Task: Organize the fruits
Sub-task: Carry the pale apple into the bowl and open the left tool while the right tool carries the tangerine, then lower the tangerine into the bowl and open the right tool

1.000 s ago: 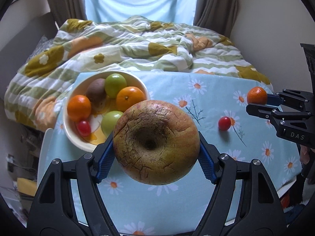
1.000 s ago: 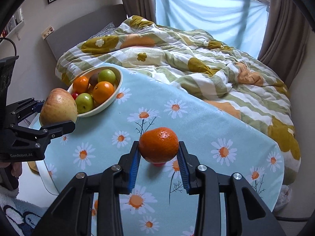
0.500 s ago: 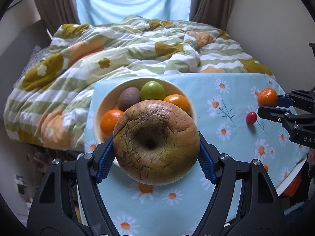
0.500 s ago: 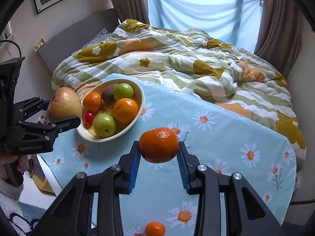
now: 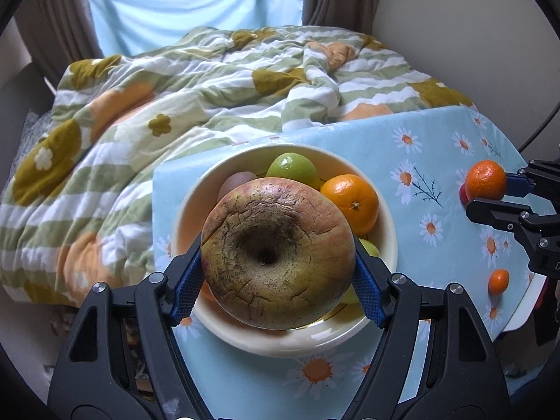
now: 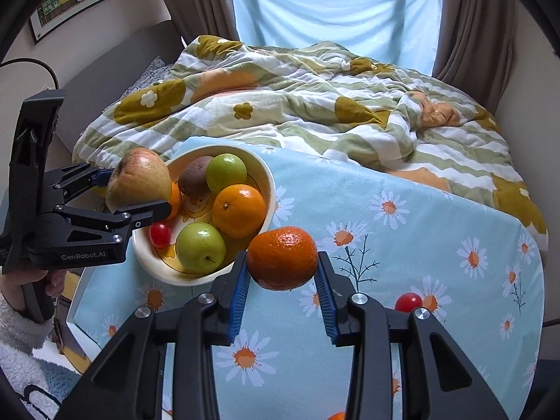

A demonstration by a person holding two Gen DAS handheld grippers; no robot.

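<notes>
Left tongs [image 5: 278,276] clamp russeted apple [image 5: 278,257], held over near-left rim of fruit bowl [image 6: 267,175]. Right tongs [image 6: 282,292] clamp mandarin [image 6: 282,258] above counter [image 6: 437,231], just beside bowl. Cherry tomato [image 6: 407,301] loose on counter.

Left gripper [image 6: 134,192]: matte black angular frame showing silver screws, blue ribbed pads [image 5: 187,287] lining the jaws, white "GenRobot.AI" lettering on its side and a black cable trailing from the top. Right gripper [image 6: 282,288]: matching black frame, silver screws, blue ribbed pads. Left hand [image 6: 33,281]: bare skin emerging from a fuzzy grey-white sleeve [image 6: 19,336].
</notes>
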